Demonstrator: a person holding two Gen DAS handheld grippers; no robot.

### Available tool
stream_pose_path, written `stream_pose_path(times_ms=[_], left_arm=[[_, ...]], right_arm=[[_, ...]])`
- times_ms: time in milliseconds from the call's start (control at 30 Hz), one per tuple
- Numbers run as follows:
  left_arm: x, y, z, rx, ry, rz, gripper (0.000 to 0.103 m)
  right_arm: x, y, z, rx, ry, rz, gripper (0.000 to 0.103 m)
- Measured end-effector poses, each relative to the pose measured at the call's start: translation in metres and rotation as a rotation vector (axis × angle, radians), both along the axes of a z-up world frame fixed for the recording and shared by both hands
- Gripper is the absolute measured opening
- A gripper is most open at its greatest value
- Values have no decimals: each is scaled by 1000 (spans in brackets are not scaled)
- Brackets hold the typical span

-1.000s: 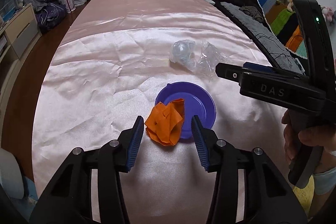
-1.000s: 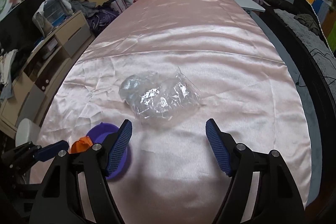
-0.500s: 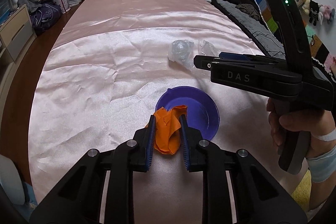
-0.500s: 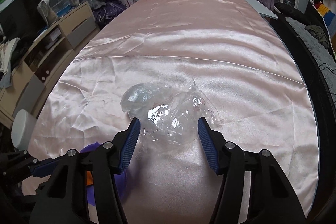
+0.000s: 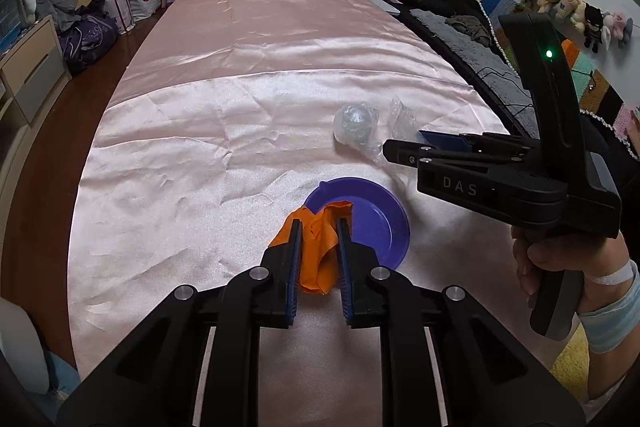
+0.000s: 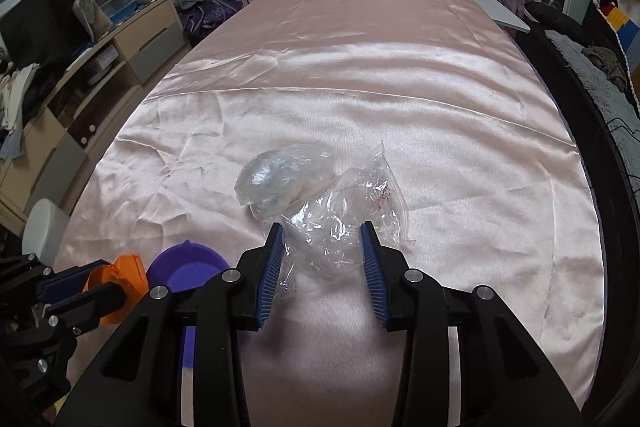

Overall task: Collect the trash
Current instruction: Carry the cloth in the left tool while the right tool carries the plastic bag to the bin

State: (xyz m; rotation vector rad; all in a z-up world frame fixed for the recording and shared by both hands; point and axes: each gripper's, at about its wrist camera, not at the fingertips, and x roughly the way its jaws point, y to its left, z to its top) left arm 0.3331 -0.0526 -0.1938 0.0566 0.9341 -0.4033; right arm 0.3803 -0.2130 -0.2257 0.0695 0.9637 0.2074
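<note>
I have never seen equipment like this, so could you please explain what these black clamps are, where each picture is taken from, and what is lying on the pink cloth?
There is no robot here: a person holds a hand-operated two-finger gripper in each hand, and each gripper carries a wide-angle camera looking forward along its fingers. So one picture looks out from the left gripper and the other from the right gripper; each view also shows the other tool at its edge.

On the pink satin cloth lie a purple plate, a crumpled orange paper resting partly on the plate's edge, and a crumpled clear plastic bag.

The left gripper is shut on the orange paper. The right gripper's jaws are closing around the plastic bag, which sits between its pads and is touched at least by the left one.
</note>
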Motion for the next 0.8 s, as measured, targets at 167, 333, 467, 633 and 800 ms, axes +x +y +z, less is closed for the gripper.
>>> stream_pose_path(times_ms=[167,333,467,633,800], left_arm=[[-16,-1,14,2,-20,-6,15],[-44,-2,29,9,-41,-15,15],[-75,0,39,-1,-47,-16,15],[-117,6,43,-29,-33,-12,15],[-162,10,41,-47,-18,-14,15]], right_arm=[[-31,-12,15,36,-21,-17,40],[-69,-20,39,38,-51,-22,40],[-103,-23,54,36,-70,-24,40],[-149,-22,61,36,-66,-19,40],[-194,-19,61,63,-58,-12,40]])
